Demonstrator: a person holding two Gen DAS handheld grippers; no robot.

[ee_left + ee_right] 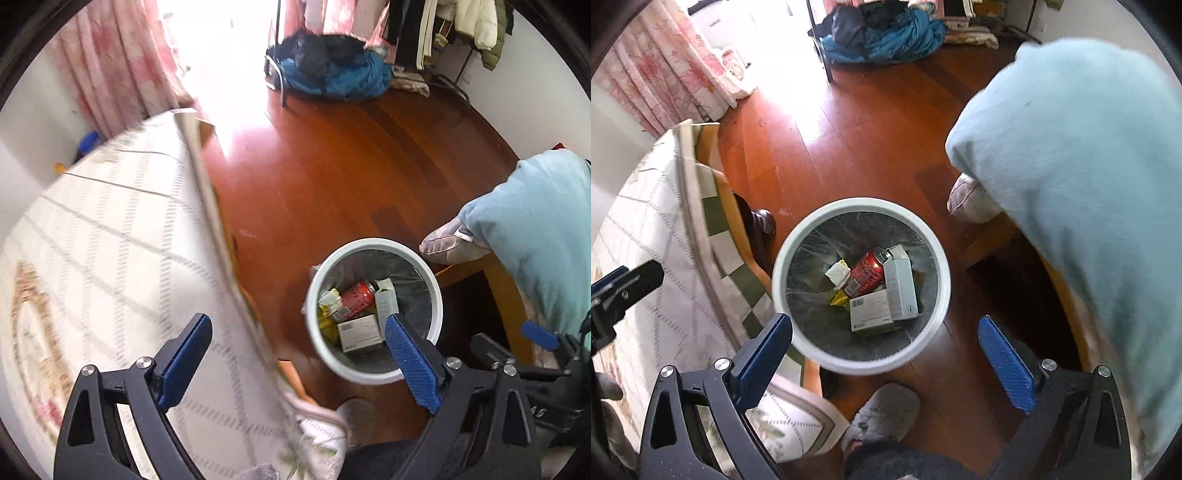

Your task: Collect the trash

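While both tools stand wide and hold nothing, the right gripper [884,345] hangs over the white trash bin [943,258] and the left gripper [297,356] straddles the bedspread [110,236] edge. Inside lie 1 red can [868,267], 2 white cartons [901,291] and wrappers [837,275]. Judged next: scan the wood floor [857,140] beyond before reaching, keeping fingers spread until over an item.

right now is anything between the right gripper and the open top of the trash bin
Nothing visible. The right gripper is open and empty, over the near rim of the trash bin, whose mouth is uncovered, with a red can and boxes inside.
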